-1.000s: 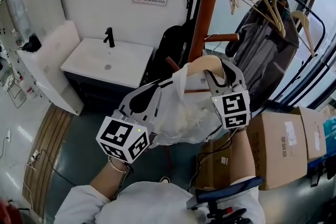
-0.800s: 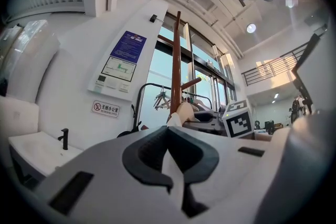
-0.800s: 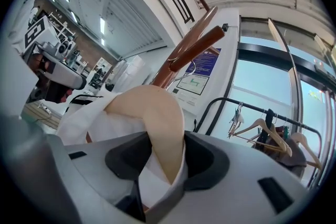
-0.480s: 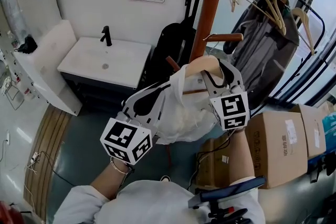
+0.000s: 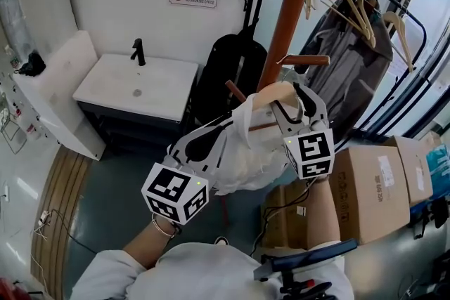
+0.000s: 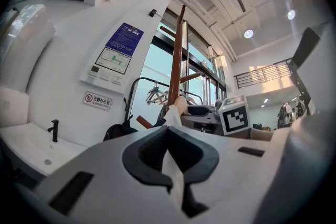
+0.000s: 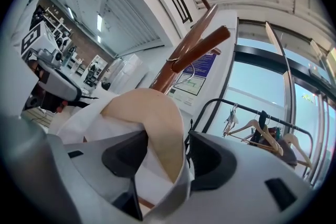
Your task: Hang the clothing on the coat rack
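Observation:
A white garment (image 5: pixel 246 151) hangs on a pale wooden hanger (image 5: pixel 275 91), held up against the brown coat rack pole (image 5: pixel 292 3), just below a peg (image 5: pixel 304 60). My right gripper (image 5: pixel 290 100) straddles the hanger's shoulder (image 7: pixel 152 123). Its jaws are opening, with a thin gap at the right pad. The hanger's metal hook (image 7: pixel 170 60) shows near the peg (image 7: pixel 202 44). Lower left, my left gripper (image 5: pixel 219 135) is shut on a fold of the white fabric (image 6: pixel 173 178); the pole (image 6: pixel 179 60) rises beyond it.
A white sink cabinet (image 5: pixel 140 84) stands at the left. A black bag (image 5: pixel 225 74) leans behind the rack. At the right, a black clothes rail with wooden hangers (image 5: pixel 355 0) carries a dark coat (image 5: pixel 348 74). Cardboard boxes (image 5: pixel 373 193) sit at the lower right.
The right gripper's jaws have spread wider around the hanger. Both grippers and the garment have drifted slightly right, closer to the pole and peg.

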